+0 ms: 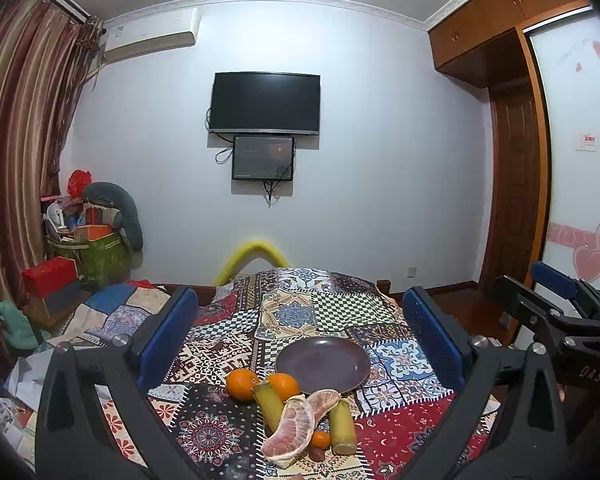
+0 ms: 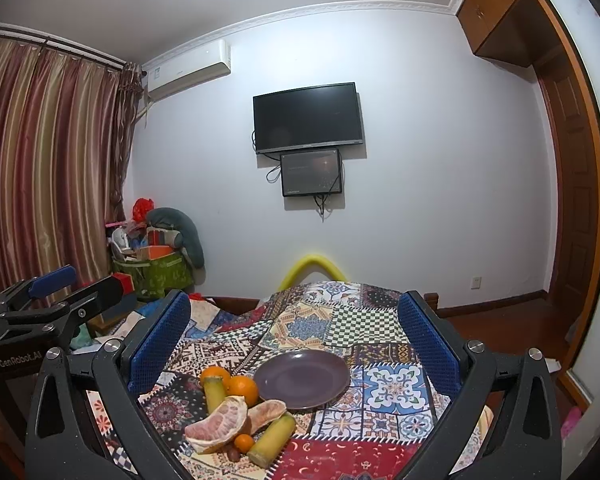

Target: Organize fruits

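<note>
Plate (image 1: 323,364) sits on cloth-covered table (image 1: 400,428), fruit pile just near-left of it. Two oranges (image 1: 242,384) at back of pile, touching plate's rim; two cane pcs (image 1: 269,404) flank pomelo segments (image 1: 290,428) in front. Small orange (image 1: 320,439) btwn segments & right cane pc. TV (image 1: 266,103) on wall behind.

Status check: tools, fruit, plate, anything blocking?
Left tool open, right tool open, both empty. Plate bare; oranges, pomelo pieces and cane sticks piled beside it. Path looks unblocked.
</note>
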`<state>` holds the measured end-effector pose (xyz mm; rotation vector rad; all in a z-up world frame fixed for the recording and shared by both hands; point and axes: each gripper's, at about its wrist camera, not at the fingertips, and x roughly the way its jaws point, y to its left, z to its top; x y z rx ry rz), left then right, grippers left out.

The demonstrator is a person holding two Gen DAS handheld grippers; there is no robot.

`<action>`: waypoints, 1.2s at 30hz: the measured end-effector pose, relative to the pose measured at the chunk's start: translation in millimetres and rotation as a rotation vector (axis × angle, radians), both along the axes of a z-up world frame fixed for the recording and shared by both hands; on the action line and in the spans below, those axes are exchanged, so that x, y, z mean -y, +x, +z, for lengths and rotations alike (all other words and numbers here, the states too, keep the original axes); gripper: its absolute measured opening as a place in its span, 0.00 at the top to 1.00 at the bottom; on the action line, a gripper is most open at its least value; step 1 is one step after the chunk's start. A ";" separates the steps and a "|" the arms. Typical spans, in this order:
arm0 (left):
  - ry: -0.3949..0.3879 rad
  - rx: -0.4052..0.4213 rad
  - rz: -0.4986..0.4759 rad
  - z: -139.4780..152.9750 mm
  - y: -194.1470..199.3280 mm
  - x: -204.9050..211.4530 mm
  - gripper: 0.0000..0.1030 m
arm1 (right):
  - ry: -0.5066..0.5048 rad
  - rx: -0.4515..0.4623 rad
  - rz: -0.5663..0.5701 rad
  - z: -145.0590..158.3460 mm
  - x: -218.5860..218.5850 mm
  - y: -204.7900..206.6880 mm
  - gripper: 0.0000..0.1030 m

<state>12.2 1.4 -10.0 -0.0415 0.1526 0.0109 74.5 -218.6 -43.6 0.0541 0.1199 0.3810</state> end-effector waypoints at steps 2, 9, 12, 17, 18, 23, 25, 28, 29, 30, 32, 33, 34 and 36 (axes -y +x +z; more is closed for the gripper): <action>0.001 -0.007 0.012 -2.6 4.4 -1.0 0.00 | 0.001 -0.007 0.004 -1.4 -1.2 1.6 0.00; 0.007 -0.105 0.037 -29.0 39.4 -13.3 0.00 | -0.067 -0.086 0.024 -23.5 -13.5 27.6 0.00; -0.002 -0.183 0.022 -49.4 60.1 -22.1 0.00 | -0.119 -0.142 0.041 -43.2 -23.3 44.1 0.00; -0.013 -0.299 0.051 -85.0 89.5 -36.6 0.00 | -0.233 -0.231 0.033 -83.6 -42.1 68.7 0.00; -0.008 -0.318 0.059 -92.1 95.1 -38.7 0.00 | -0.249 -0.251 0.035 -89.7 -44.3 72.4 0.00; -0.029 -0.427 0.032 -130.2 120.0 -48.1 0.03 | -0.281 -0.408 0.061 -130.1 -50.7 101.2 0.00; -0.020 -0.472 0.025 -143.6 129.2 -49.9 0.12 | -0.271 -0.474 0.078 -146.4 -51.1 113.4 0.04; -0.013 -0.533 0.023 -165.5 142.0 -52.5 0.14 | -0.258 -0.559 0.089 -165.7 -49.8 128.6 0.17; -0.018 -0.545 0.022 -170.2 144.5 -53.3 0.14 | -0.253 -0.583 0.090 -171.2 -49.5 132.8 0.17; -0.022 -0.561 0.021 -176.0 147.0 -54.6 0.14 | -0.246 -0.614 0.094 -178.5 -48.2 138.1 0.21; -0.031 -0.578 0.025 -181.8 150.4 -57.9 0.16 | -0.240 -0.651 0.097 -188.1 -48.9 143.6 0.27; -0.035 -0.584 0.030 -185.2 152.1 -59.2 0.16 | -0.240 -0.662 0.098 -190.6 -50.8 145.5 0.30; -0.039 -0.590 0.033 -187.4 153.4 -60.2 0.16 | -0.237 -0.678 0.104 -193.7 -51.6 147.3 0.31; -0.053 -0.594 0.033 -189.6 153.4 -62.6 0.17 | -0.216 -0.703 0.129 -197.6 -54.1 149.6 0.32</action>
